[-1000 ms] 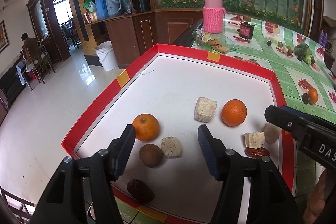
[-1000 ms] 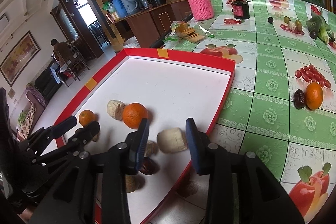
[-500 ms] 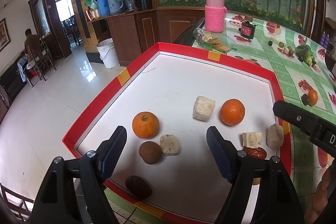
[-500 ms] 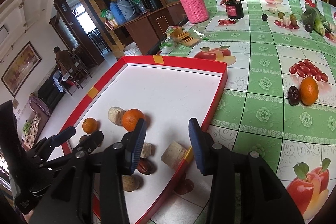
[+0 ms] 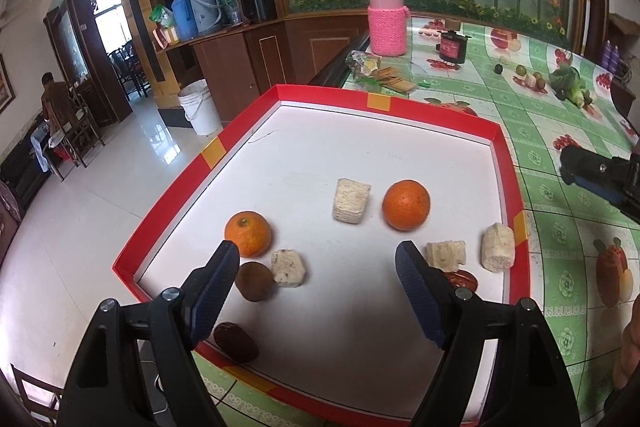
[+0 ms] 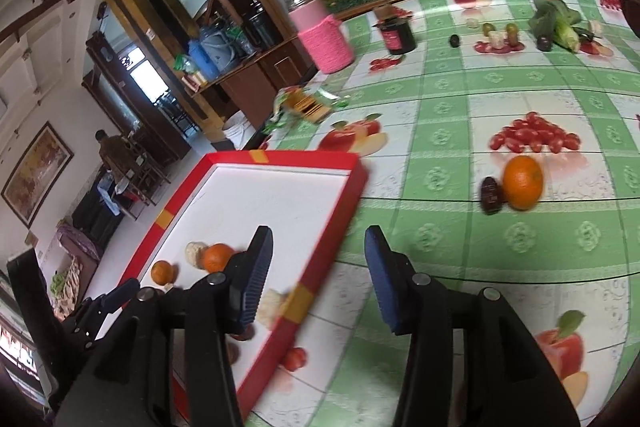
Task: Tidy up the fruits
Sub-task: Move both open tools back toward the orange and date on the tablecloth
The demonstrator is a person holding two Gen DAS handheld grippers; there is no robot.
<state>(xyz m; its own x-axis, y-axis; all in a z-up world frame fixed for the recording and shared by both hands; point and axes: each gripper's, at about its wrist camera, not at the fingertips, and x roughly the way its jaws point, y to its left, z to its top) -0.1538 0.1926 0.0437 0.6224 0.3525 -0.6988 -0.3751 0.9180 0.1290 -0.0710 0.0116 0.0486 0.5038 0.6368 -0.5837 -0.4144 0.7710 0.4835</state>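
The left gripper [image 5: 318,273] hovers with its blue-padded fingers [image 5: 214,291] spread wide and nothing between them, above the white floor of the red-rimmed tray [image 5: 168,203]. Just off the left pad, at about 3 o'clock from it, lie a brown round fruit [image 5: 254,281] and a pale chunk [image 5: 287,268] touching it; a small orange [image 5: 248,233] sits at 12 o'clock of the brown fruit. A dark date [image 5: 235,341] rests at 6 o'clock, near the tray's front rim. A larger orange [image 5: 406,205] lies at 12 o'clock of the right pad, with a pale block [image 5: 351,200] at its 9 o'clock.

The right gripper [image 6: 318,279] has its jaws opening, empty, over the tray's right rim and the green fruit-print tablecloth [image 6: 440,147]. At its 1 o'clock, well apart, an orange on the cloth [image 6: 523,181] touches a dark date beside it [image 6: 491,195].
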